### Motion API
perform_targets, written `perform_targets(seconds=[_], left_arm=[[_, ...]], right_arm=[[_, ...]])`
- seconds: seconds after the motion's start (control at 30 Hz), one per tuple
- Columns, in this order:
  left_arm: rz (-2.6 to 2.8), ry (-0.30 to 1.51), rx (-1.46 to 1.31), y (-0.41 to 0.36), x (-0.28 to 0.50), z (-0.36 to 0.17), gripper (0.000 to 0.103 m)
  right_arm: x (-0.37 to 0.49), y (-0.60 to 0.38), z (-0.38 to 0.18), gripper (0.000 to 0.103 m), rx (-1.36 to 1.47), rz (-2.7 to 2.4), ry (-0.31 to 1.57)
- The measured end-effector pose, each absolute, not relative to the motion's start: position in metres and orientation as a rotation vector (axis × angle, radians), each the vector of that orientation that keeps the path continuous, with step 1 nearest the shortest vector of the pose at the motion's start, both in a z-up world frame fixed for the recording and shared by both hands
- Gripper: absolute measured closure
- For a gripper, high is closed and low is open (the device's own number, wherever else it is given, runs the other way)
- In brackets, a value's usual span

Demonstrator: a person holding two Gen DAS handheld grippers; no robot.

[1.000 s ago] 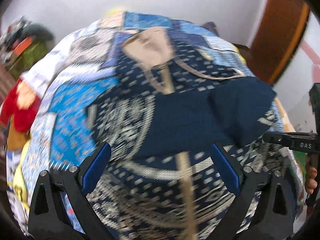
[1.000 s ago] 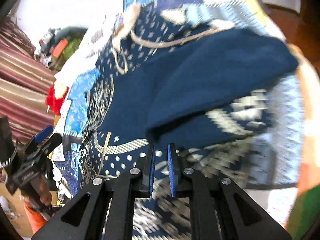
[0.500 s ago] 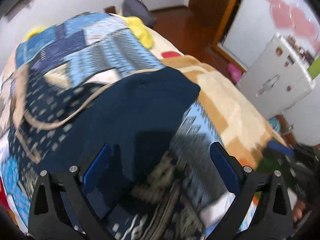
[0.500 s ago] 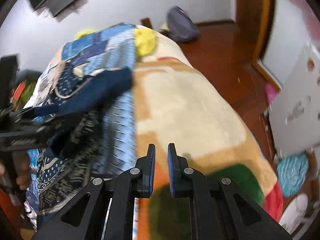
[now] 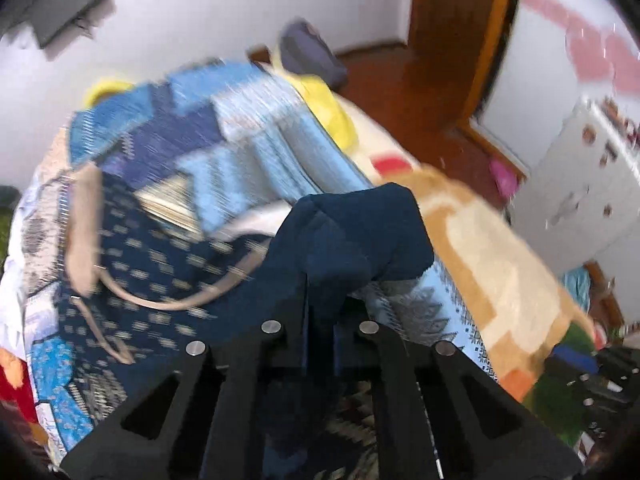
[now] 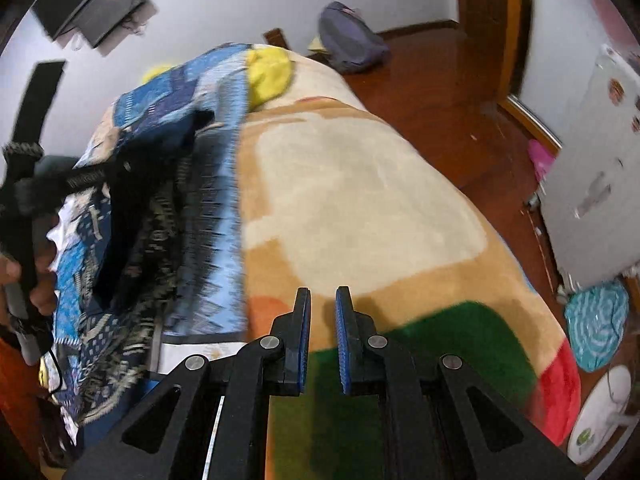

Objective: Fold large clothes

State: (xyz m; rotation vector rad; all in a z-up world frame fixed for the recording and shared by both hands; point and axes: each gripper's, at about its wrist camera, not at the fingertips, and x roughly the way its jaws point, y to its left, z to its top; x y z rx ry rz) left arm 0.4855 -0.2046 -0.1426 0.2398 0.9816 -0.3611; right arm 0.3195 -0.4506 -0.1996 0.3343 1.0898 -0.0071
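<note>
A large navy garment with a pale print and beige trim (image 5: 160,272) lies on a blue patchwork quilt (image 5: 248,120) on the bed. Its plain navy fold (image 5: 360,232) is bunched up between the fingers of my left gripper (image 5: 320,300), whose jaws are closing on it. In the right wrist view the garment (image 6: 132,240) lies at the left, with a hand (image 6: 40,292) holding the left gripper over it. My right gripper (image 6: 323,300) hangs shut above the beige and green blanket (image 6: 360,184), beside the garment, with nothing between its fingers.
The bed drops off on the right to a wooden floor (image 6: 460,92). A white cabinet (image 5: 580,192) and a wooden door (image 5: 452,32) stand there. A grey bag (image 6: 352,40), a teal bundle (image 6: 596,328) and a white fan (image 6: 600,420) are on the floor.
My left gripper swung right across the garment and closed from wide open onto the navy fold. My right gripper moved right, off the garment to over the beige blanket, still shut.
</note>
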Motion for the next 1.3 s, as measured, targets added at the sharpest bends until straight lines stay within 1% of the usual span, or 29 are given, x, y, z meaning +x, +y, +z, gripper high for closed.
perform_targets(seconds=[0.1, 0.23, 0.37, 0.5, 0.6, 0.73, 0.9, 0.97, 1.03, 1.07, 1.1, 1.13, 1.2, 1.3], left_arm=[[-0.328, 0.908, 0.159, -0.157, 0.48, -0.103, 0.095], [-0.247, 0.834, 0.08, -0.094, 0.477, -0.07, 0.095], [-0.173, 0.785, 0.054, -0.036, 0.469, -0.062, 0.095], [-0.115, 0.77, 0.026, 0.018, 0.463, -0.072, 0.095], [-0.093, 0.794, -0.026, 0.053, 0.458, -0.093, 0.095], [-0.045, 0.862, -0.053, 0.093, 0.453, -0.14, 0.095], [0.011, 1.025, -0.127, 0.14, 0.447, -0.219, 0.095], [0.016, 1.12, -0.174, 0.152, 0.443, -0.256, 0.094], [0.036, 1.178, -0.185, 0.16, 0.438, -0.282, 0.087], [0.047, 1.204, -0.19, 0.163, 0.434, -0.296, 0.08], [0.05, 1.212, -0.203, 0.166, 0.43, -0.303, 0.076], [0.043, 1.2, -0.231, 0.17, 0.425, -0.307, 0.076], [0.038, 1.172, -0.274, 0.177, 0.414, -0.305, 0.071], [0.022, 1.173, -0.285, 0.182, 0.405, -0.304, 0.07]], right_arm=[[0.33, -0.429, -0.186, 0.095, 0.293, 0.04, 1.068], [0.347, -0.4, -0.173, 0.095, 0.244, 0.092, 1.048], [0.366, -0.366, -0.163, 0.095, 0.238, 0.152, 1.039], [0.381, -0.332, -0.152, 0.095, 0.195, 0.17, 1.022], [0.391, -0.309, -0.146, 0.095, 0.157, 0.199, 1.007], [0.41, -0.281, -0.155, 0.095, 0.089, 0.209, 1.035], [0.437, -0.249, -0.206, 0.095, -0.033, 0.18, 1.151], [0.439, -0.243, -0.217, 0.095, -0.091, 0.178, 1.151], [0.433, -0.231, -0.219, 0.095, -0.216, 0.185, 1.106], [0.43, -0.225, -0.22, 0.095, -0.288, 0.188, 1.092], [0.428, -0.222, -0.221, 0.095, -0.328, 0.188, 1.082], [0.424, -0.219, -0.222, 0.095, -0.375, 0.184, 1.066], [0.416, -0.216, -0.225, 0.095, -0.435, 0.181, 1.038], [0.41, -0.219, -0.226, 0.095, -0.468, 0.176, 1.015]])
